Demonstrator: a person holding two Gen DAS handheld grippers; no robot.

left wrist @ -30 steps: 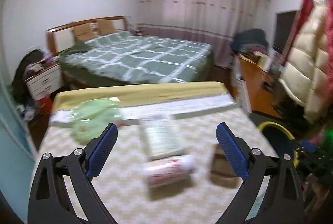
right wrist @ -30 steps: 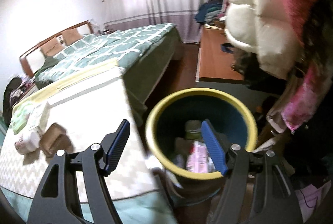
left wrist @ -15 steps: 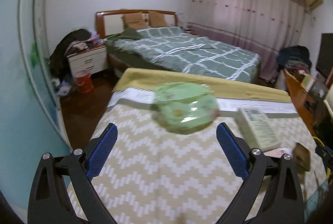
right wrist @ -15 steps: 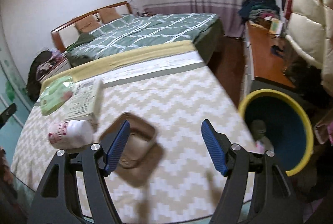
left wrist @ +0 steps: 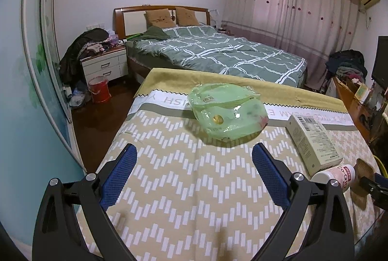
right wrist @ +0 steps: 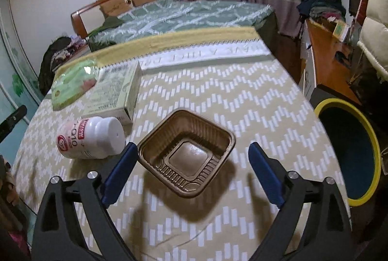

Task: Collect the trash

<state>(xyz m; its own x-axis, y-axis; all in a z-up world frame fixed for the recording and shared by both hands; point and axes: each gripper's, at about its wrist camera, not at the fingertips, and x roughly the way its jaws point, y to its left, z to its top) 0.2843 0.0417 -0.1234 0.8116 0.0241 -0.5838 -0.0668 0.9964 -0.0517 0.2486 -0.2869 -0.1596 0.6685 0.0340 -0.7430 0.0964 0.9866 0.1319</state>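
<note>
Both views have swung since a second ago: the right wrist camera has left the yellow-rimmed bin (right wrist: 349, 152) and now looks down on the tabletop (right wrist: 242, 96), while the left one has slid across from the bottle and box to the green packet. EARLIER bin contents are out of sight now; the bin sits at the right edge of the frame, beside the tabletop.

Right gripper (right wrist: 191, 169) has its jaws opening wide, and the brown plastic tray (right wrist: 186, 152) sits low in the centre of the frame between them, pads not pressing on it yet. That tray looks thin, light and springy, likely to flex or skate on the cloth, so I'd pinch across two opposite ribbed walls or bite one rim.

Left of it lies a white bottle (right wrist: 92, 137) on its side, smooth and round, prone to roll. Behind that, a pale carton (right wrist: 114, 93), stiff and easy to clamp across its narrow sides.

Left gripper (left wrist: 194, 171) hangs released and empty, low in its frame, pointing at the green packet (left wrist: 228, 115) at centre. Soft, crinkly film, slippery; best taken at a puffed edge.
</note>
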